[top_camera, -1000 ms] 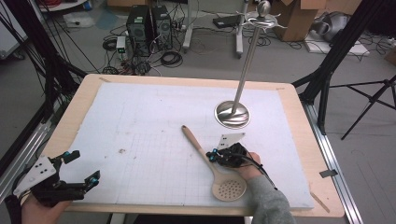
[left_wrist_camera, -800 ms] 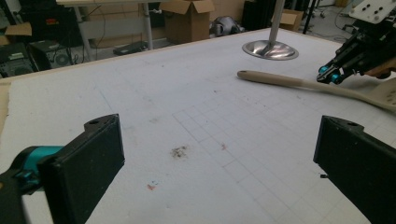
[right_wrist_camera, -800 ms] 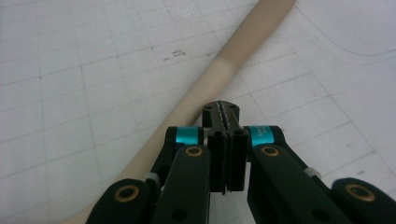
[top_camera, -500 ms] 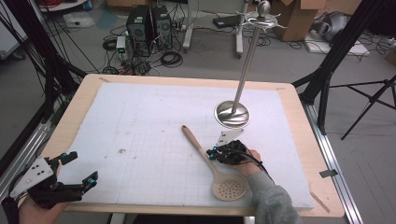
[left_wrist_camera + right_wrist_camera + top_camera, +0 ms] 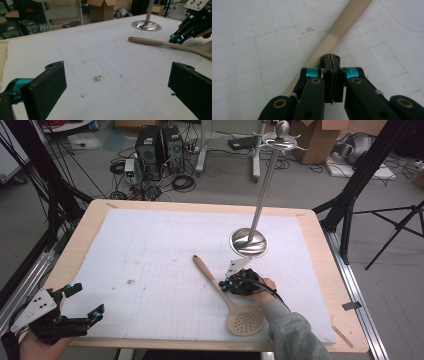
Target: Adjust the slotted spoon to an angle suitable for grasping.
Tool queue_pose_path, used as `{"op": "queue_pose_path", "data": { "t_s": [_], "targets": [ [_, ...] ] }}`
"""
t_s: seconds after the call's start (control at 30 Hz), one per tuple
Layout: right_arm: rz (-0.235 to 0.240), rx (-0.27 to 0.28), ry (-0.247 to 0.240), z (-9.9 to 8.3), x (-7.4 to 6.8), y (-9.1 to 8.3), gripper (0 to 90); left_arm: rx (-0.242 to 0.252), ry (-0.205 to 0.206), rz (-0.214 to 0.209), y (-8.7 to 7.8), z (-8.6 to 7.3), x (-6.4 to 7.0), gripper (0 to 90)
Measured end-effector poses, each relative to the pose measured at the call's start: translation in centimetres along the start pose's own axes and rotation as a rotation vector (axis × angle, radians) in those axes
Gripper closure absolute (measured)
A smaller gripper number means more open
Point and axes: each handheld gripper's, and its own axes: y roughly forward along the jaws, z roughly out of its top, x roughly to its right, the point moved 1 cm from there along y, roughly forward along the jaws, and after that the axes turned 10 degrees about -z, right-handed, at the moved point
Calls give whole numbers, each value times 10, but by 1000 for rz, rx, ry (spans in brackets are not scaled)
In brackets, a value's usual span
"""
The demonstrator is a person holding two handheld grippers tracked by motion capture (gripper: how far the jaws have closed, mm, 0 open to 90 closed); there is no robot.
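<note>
A tan slotted spoon (image 5: 210, 277) lies flat on the white grid mat (image 5: 160, 250), its handle pointing to the far left and its perforated head near the front edge. My right gripper (image 5: 224, 285) is low over the middle of the handle. In the right gripper view its jaws are pressed flat together at the tip (image 5: 331, 58), with the handle (image 5: 342, 30) passing underneath, not between them. My left gripper (image 5: 86, 300) hovers over the mat's near left corner with its jaws wide apart (image 5: 115, 92) and nothing in them. The spoon (image 5: 150, 42) and the right gripper (image 5: 176, 39) are visible beyond it.
A metal stand with a round polished base (image 5: 248, 242) and a tall pole topped with hooks (image 5: 280, 135) stands just behind the spoon. The mat covers a wooden table (image 5: 320, 265). A small dark stain (image 5: 97, 78) marks the mat.
The right gripper has edged slightly forward and left onto the spoon handle. The left gripper has drifted a little toward the near left corner.
</note>
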Motion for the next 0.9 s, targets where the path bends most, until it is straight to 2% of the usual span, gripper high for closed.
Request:
{"op": "queue_pose_path", "data": {
  "t_s": [0.33, 0.57, 0.63, 0.9],
  "targets": [
    [9, -2, -43, 10, 1, 8, 900, 4, 0, 2, -1, 0, 0, 21],
    [40, -9, -64, 20, -2, 14, 900, 2, 1, 2, -1, 0, 0, 21],
    [45, -13, -90, 23, -4, 15, 900, 2, 0, 3, -2, 0, 0, 21],
    [70, 4, -98, 27, -8, 18, 900, 4, 1, 5, -3, 0, -1, 21]
  ]
}}
